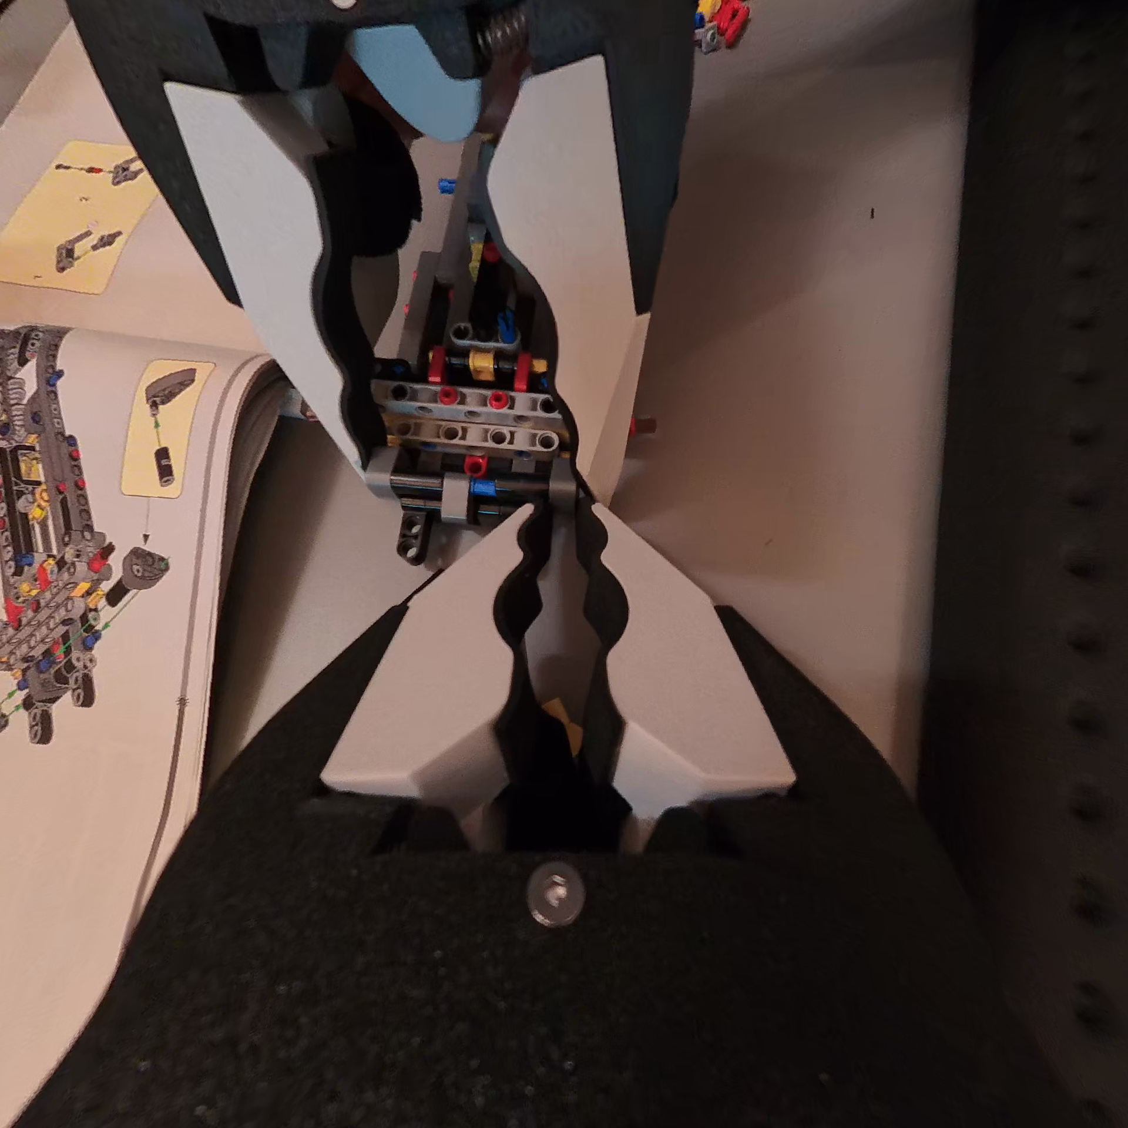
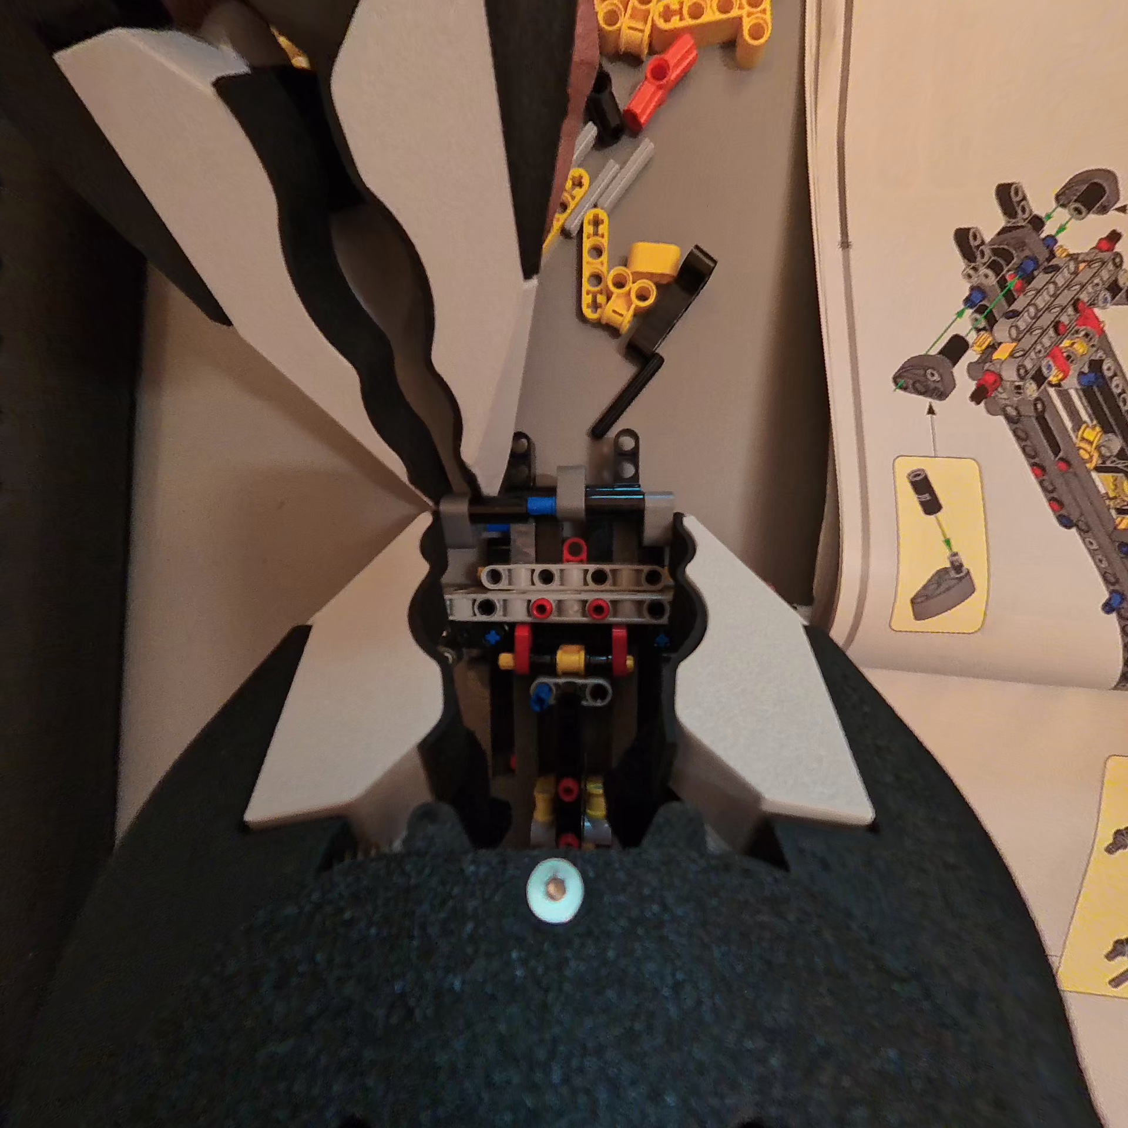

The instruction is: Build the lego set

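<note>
A partly built lego assembly (image 2: 567,592) of grey beams, black axles and red, blue and yellow pins sits between my right gripper's fingers. My right gripper (image 2: 556,525) is shut on its two sides and holds it over the pale table. In the left wrist view the assembly (image 1: 470,427) and the right gripper (image 1: 473,455) come down from the top. My left gripper (image 1: 561,506) is closed to a narrow gap, its tips pinching the grey corner piece (image 1: 564,485) at the assembly's end. In the right wrist view it (image 2: 455,485) comes in from the upper left.
An open instruction booklet (image 2: 976,366) lies beside the work spot and shows in the left wrist view too (image 1: 91,549). Loose yellow (image 2: 616,274), red (image 2: 662,82) and black (image 2: 671,305) pieces lie on the table beyond the assembly. A dark padded surface (image 1: 1037,549) borders the table.
</note>
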The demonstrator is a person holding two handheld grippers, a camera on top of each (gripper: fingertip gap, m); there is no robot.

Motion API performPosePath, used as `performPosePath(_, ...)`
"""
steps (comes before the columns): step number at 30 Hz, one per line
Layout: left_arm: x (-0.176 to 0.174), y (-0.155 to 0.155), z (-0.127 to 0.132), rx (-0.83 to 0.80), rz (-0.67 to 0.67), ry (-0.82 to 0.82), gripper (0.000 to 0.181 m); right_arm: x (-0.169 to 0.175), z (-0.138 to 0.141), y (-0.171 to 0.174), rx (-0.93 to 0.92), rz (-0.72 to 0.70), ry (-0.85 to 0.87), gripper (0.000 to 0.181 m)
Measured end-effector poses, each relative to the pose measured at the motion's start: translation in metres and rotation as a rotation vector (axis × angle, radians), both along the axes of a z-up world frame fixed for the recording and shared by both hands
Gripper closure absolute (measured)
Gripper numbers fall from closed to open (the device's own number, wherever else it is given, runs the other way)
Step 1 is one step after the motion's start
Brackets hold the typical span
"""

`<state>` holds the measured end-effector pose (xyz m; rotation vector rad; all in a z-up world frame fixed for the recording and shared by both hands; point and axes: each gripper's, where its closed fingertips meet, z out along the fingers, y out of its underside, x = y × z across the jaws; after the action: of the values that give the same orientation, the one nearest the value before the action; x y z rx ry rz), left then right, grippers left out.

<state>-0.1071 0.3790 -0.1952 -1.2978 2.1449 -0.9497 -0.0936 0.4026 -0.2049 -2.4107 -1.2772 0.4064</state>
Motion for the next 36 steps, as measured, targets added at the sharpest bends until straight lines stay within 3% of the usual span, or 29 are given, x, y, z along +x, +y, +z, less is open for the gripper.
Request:
performPosePath(27,0.002,0.002,-0.004,-0.094,0.02,0.074,0.175,0.004,-0.002,0.003,-0.004,-0.031,-0.025,0.113)
performPosePath(36,-0.009,0.008,-0.01,0.012,0.008,0.086,0.164,0.005,-0.001,0.004,-0.032,-0.058,0.004,0.114)
